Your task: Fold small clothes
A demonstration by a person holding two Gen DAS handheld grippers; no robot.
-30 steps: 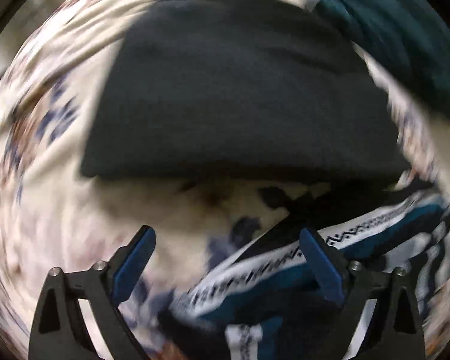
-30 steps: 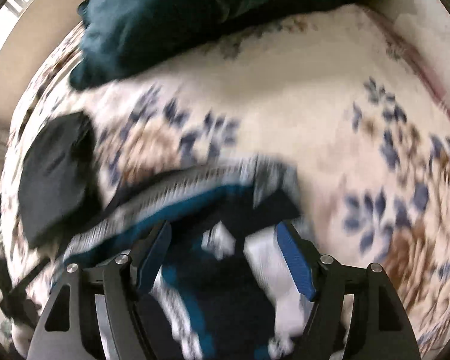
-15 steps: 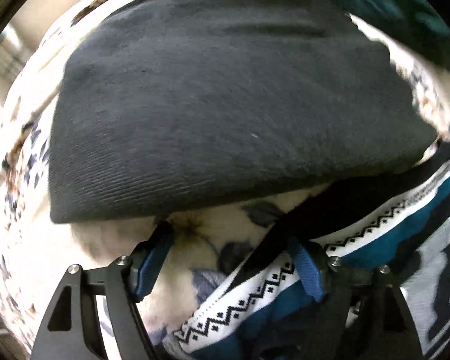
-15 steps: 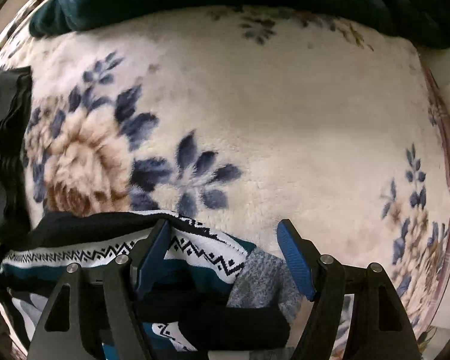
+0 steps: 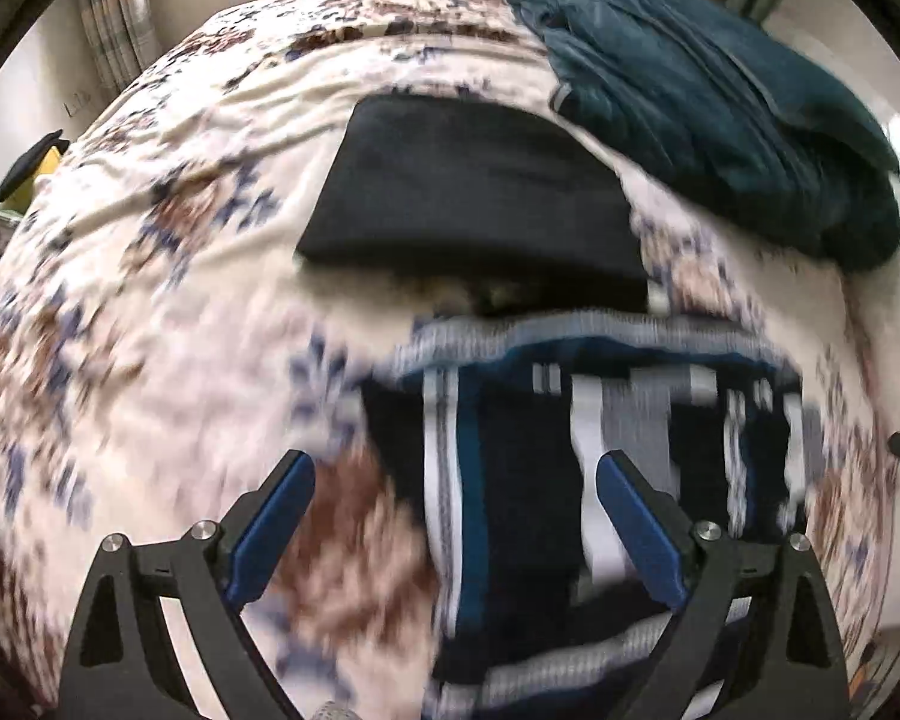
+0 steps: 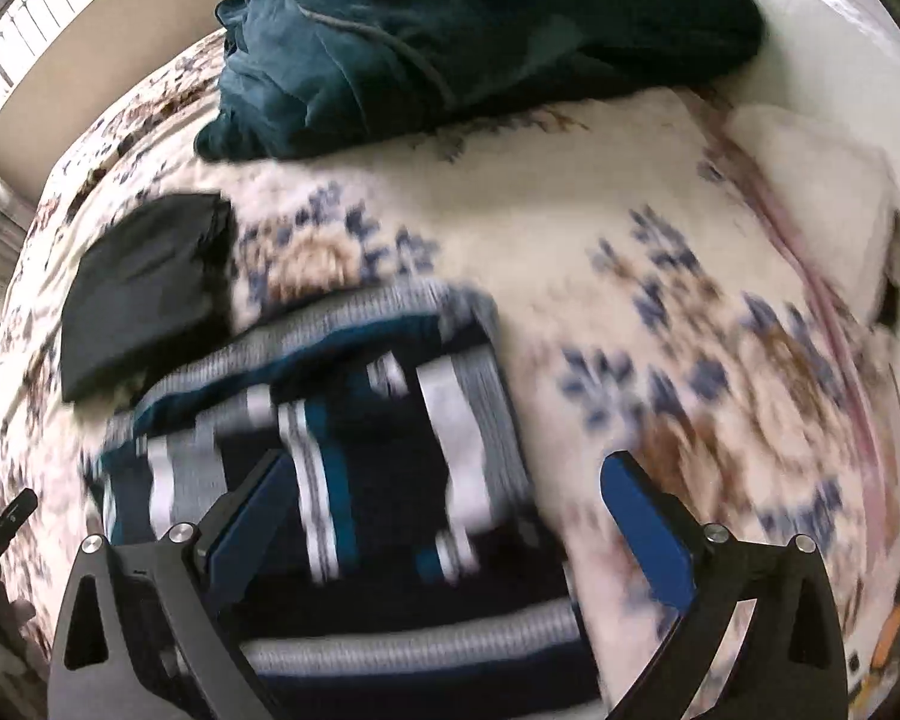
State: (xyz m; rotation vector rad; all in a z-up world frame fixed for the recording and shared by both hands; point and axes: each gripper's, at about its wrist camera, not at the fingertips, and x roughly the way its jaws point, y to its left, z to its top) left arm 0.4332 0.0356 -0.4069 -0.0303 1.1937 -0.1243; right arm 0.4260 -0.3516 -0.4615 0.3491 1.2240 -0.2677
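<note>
Floral bed blanket (image 5: pixel 150 312) carries striped knit garment (image 5: pixel 570 450) — soft, light, floppy. Both hand-held grippers, left (image 5: pixel 453 516) and right (image 6: pixel 444 516), gape empty above it. Pinch thick far hem corners.

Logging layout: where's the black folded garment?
Left wrist view, upper centre: black folded garment lies on the floral blanket, between the striped knit and the teal bundle.
</note>
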